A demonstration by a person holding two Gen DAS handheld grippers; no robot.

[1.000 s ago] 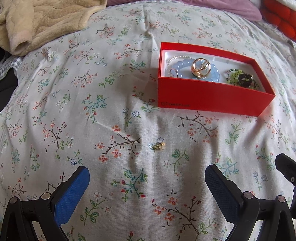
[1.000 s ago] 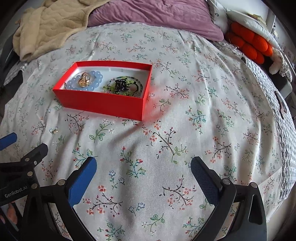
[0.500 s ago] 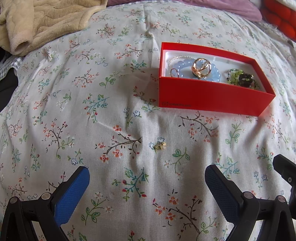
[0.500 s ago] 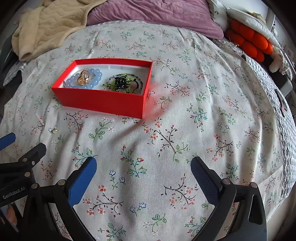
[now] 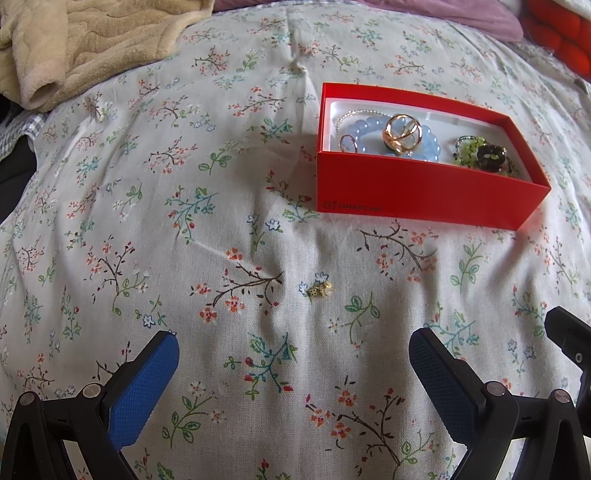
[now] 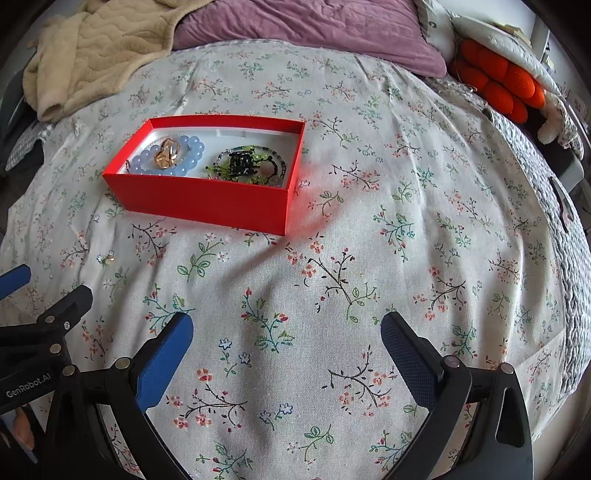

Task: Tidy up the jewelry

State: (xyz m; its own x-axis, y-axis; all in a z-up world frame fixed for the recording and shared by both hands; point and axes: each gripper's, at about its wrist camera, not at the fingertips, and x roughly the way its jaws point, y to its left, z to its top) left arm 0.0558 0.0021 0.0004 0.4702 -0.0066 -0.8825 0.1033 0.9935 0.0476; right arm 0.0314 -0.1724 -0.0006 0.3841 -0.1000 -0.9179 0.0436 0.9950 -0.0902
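**Tech A:** Two grippers, both with fingers spread wide and nothing between them. Largest item first?

**Tech B:** Floral bedspread [image 6: 369, 229], soft and creased, which forms the work surface. A beige blanket [image 6: 99, 48] and a purple pillow [image 6: 314, 26] lie at its far edge, well apart from the work zone.

**Tech A:** Container?

**Tech B:** Red box [image 5: 424, 192], open-topped, resting flat on the bedspread. It holds a blue bead bracelet [image 5: 428, 142] with a gold ring piece [image 5: 402, 133] on top, and a green and black beaded piece [image 5: 484, 155] at the other end. Judgement: sorted items are collected there, so the box is the destination.

**Tech A:** Remaining item?

**Tech B:** One small gold earring [image 5: 320, 291], loose on the bedspread, near the box's front wall, apart from it. The left gripper [image 5: 291, 354] hovers just short of it, earring centred ahead of the gap.

**Tech A:** Clearance?

**Tech B:** Open fabric on every side of the earring. The right gripper [image 6: 286, 339] hangs over bare fabric beside the left, clear of the box. Caution: the box's near wall must be cleared on transfer.
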